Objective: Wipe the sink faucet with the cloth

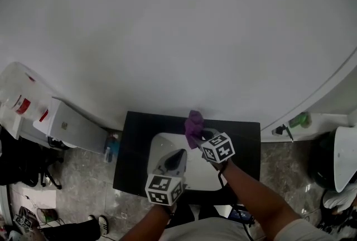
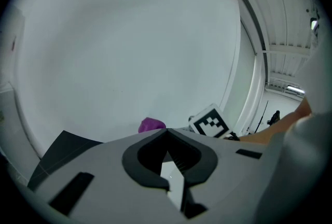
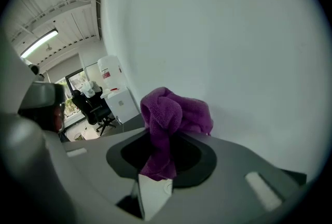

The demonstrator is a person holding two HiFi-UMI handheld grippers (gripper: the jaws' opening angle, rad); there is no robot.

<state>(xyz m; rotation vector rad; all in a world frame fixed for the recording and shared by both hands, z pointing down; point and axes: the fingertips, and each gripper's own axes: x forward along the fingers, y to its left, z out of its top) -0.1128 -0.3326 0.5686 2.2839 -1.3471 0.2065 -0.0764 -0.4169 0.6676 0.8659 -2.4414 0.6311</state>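
Gripping a purple cloth [image 3: 174, 114], the right gripper [image 3: 166, 137] has both jaws pressed onto a twisted fold of it. The cloth is terry-textured and bunched into a loose knot. Most of its bulk stands above the jaw tips, and a short tail hangs down between them.

From the head view the cloth [image 1: 194, 124] sits at the rear edge of the black counter [image 1: 134, 145], close against the white wall [image 1: 178, 39] and above the back rim of the white sink basin [image 1: 162, 142]. Whether it touches the wall cannot be told.

The right gripper [image 1: 203, 135] points toward the rear edge. The person's right forearm [image 1: 251, 189] reaches in across the front edge of the counter from the lower right.

The left gripper [image 1: 177, 157] is held lower and nearer the person, over the front part of the basin and apart from the cloth. In its own view the left gripper [image 2: 166, 134] has its jaw tips meeting, with nothing between them. Beyond them the cloth [image 2: 151, 125] shows as a small purple patch beside the right gripper's marker cube [image 2: 210, 122].
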